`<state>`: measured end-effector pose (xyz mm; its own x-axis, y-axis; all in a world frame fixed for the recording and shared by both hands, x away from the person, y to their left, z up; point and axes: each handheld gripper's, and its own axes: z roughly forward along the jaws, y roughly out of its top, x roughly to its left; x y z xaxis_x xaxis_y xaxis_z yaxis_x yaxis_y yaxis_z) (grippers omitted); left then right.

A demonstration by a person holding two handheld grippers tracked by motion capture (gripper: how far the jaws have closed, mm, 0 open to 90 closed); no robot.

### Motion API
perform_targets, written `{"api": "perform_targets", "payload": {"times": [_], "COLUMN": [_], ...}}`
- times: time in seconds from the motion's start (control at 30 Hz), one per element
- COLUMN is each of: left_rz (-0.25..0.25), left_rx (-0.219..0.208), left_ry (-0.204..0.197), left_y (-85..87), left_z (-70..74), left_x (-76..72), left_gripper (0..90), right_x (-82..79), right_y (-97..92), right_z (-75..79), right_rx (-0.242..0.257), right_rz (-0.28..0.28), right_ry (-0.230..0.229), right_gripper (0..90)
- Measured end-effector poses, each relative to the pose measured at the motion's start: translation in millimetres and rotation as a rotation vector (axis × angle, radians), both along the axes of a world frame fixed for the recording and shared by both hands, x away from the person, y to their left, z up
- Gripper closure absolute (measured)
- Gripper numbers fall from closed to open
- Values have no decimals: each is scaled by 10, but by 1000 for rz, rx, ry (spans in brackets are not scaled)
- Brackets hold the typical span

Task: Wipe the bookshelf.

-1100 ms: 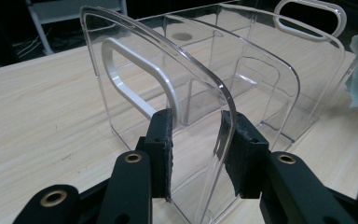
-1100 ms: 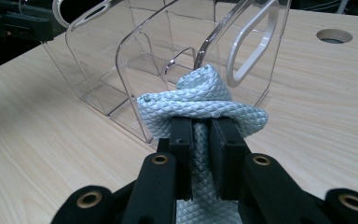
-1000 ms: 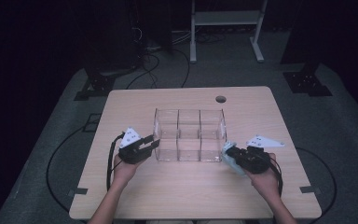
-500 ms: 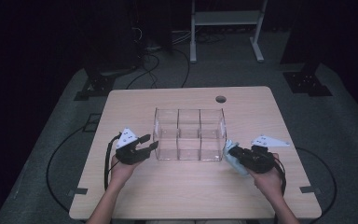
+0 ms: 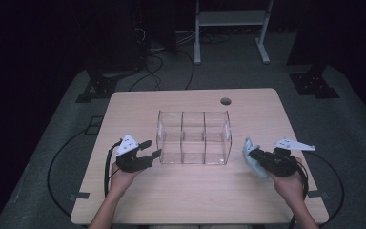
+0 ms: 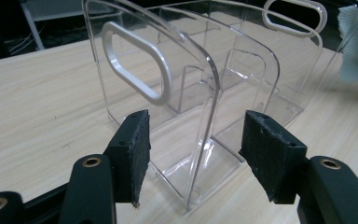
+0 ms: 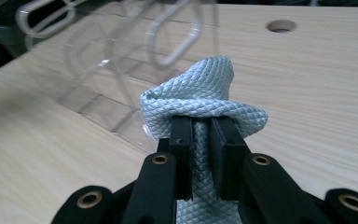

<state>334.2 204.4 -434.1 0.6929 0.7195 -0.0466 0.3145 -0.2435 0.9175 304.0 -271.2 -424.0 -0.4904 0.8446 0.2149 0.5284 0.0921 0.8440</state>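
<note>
Clear organizer (image 5: 194,138) sat mid-frame btwn grippers – left gripper (image 6: 193,149) just opening, end wall between pads, untouched; right gripper (image 7: 200,135) clamped on cloth (image 7: 205,98).

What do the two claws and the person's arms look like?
Each claw, left and right, has a black body with two black jaws, brass-coloured rivets and dark foam-like pads. Each carries a pale grey three-cornered plate on top and trails a black cable. The forearms show no sleeves.

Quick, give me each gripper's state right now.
Left gripper: open, fingers just been opening, straddling the clear organizer end wall, not pressing it.
Right gripper: shut on the light blue cloth.
</note>
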Motion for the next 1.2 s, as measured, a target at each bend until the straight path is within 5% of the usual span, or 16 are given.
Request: {"api": "perform_targets", "payload": {"times": [0.2, 0.5, 0.87, 1.2], "left_rz": [2, -2, 19, 71], "left_rx": [9, 20, 57, 39], "left_ry": [-11, -11, 6, 27], "left_y": [16, 22, 49, 180], "left_z": [-7, -66, -138, -213], "left_x": [-54, -87, -108, -125], "left_gripper": [389, 355, 252, 184], "right_x": [176, 449, 375, 300], "right_y": [-269, -484, -501, -536], "right_z": [-87, -225, -260, -367], "right_rx": [-15, -14, 5, 20], "right_rz": [-81, -137, -127, -120], "right_ry": [38, 100, 103, 119], "right_gripper": [791, 656, 614, 578]}}
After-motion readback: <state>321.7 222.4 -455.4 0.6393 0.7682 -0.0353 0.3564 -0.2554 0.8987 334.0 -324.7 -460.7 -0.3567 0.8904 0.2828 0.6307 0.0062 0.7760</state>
